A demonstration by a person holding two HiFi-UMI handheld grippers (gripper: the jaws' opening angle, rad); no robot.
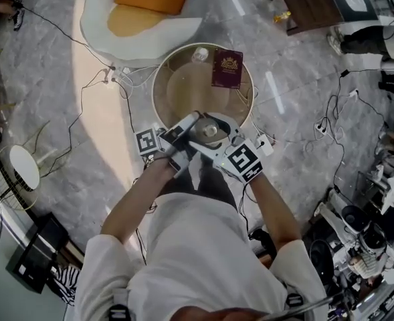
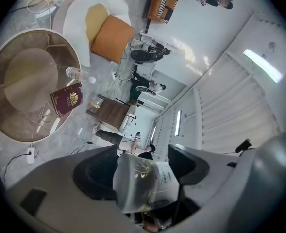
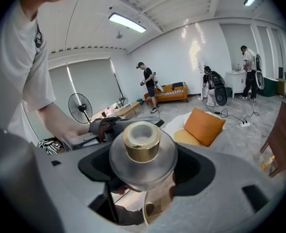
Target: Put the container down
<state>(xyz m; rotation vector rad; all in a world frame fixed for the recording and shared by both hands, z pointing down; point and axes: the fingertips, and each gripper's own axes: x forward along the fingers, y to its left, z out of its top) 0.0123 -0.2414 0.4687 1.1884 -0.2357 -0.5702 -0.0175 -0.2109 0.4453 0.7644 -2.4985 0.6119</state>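
- The container, clear-bodied with a gold collar under a clear cap, is held in the air in front of the person, over the near rim of the round table.
- The left gripper is clamped on the body. The labelled side wall sits between its two jaws, so it holds the container across its width.
- The right gripper comes in from the other side, its jaws pressed against the wide clear shoulder below the collar.
- The container's long axis runs along the right gripper's jaws. The capped end points back at that gripper's camera and up toward the person's head, so the round top shows from above.
- On the table beyond lie a maroon booklet and a clear bottle, both well apart from the container.
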